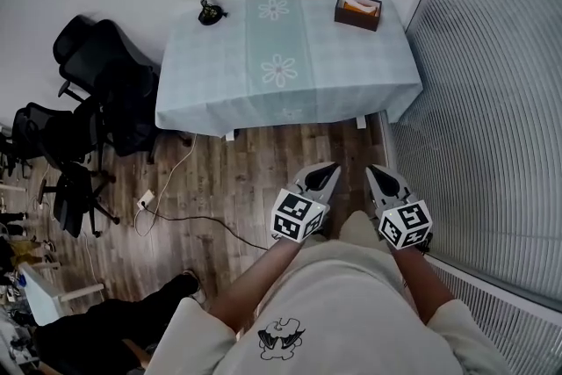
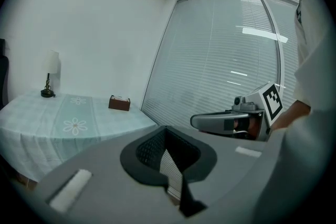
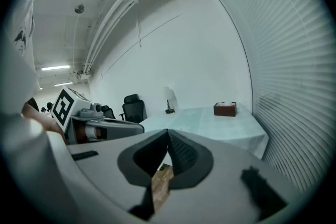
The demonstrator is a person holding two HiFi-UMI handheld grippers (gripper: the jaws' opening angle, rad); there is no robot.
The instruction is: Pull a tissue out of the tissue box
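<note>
The brown tissue box (image 1: 358,10) stands at the far right corner of a table (image 1: 263,92) covered with a pale checked cloth; a bit of tissue shows in its top. It also appears small and distant as the tissue box (image 2: 119,103) (image 3: 224,108) in both gripper views. My left gripper (image 1: 327,174) and right gripper (image 1: 378,175) are side by side over the wooden floor, well short of the table's near edge. Both point toward the table with jaws closed together and nothing between them.
A small lamp (image 1: 208,9) sits at the table's far left. Black office chairs (image 1: 97,75) crowd the left side. A window with blinds (image 1: 500,101) runs along the right. A white cable and plug (image 1: 147,200) lie on the floor.
</note>
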